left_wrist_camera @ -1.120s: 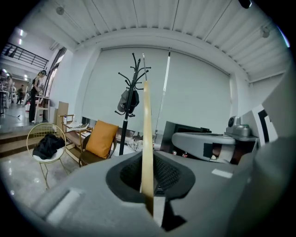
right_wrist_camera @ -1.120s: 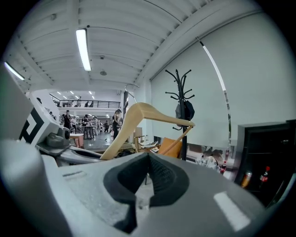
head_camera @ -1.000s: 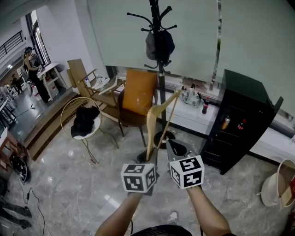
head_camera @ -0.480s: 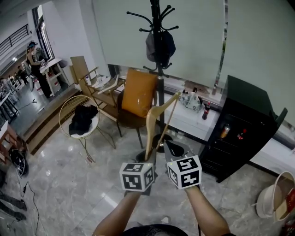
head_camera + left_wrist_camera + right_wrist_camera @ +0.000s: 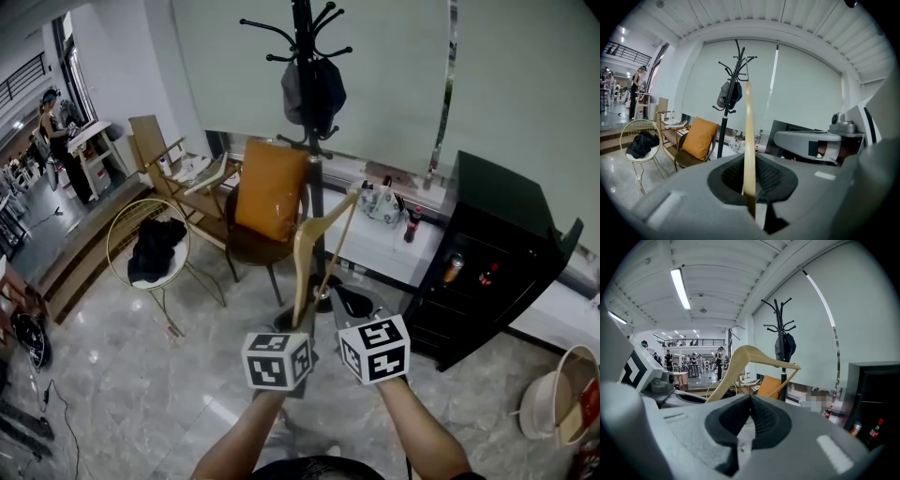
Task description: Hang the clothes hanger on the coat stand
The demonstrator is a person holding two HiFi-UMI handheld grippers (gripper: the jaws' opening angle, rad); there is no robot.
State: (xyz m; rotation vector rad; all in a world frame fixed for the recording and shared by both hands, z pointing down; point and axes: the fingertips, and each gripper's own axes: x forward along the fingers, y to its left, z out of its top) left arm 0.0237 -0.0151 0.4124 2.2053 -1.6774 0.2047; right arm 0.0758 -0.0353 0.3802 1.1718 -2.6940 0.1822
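Well ahead of both grippers, faced the tall black coat stand (image 5: 302, 141), top prongs bare, with a dark bag or cap (image 5: 314, 89) draped on the middle hooks. Judged the step in hand as bringing the hanger up to it, with nothing yet hung. Held the wooden hanger (image 5: 302, 253) upright in the left gripper (image 5: 298, 326), jaws clamped narrow on the end of one arm. Had the right gripper (image 5: 352, 302) just beside it, jaws pressed together on nothing. Could not place the hanger's thin hook with any certainty. Reckoned it best to raise the hanger high, turn the hook toward a bare top prong, lower it over, and only then ease the jaws. Feared a swing, or a snag on the hung bag, otherwise. For room, counted on open grey floor (image 5: 122, 375) along the direct line. Found it hemmed by the black cabinet (image 5: 497, 253) at the right, the orange-cushioned chair (image 5: 270, 202) close against the pole's left side, and the round wire chair (image 5: 150, 253) with dark cloth farther left. Favoured an approach from the front right, between chair and cabinet, to stay clear of the chair back.
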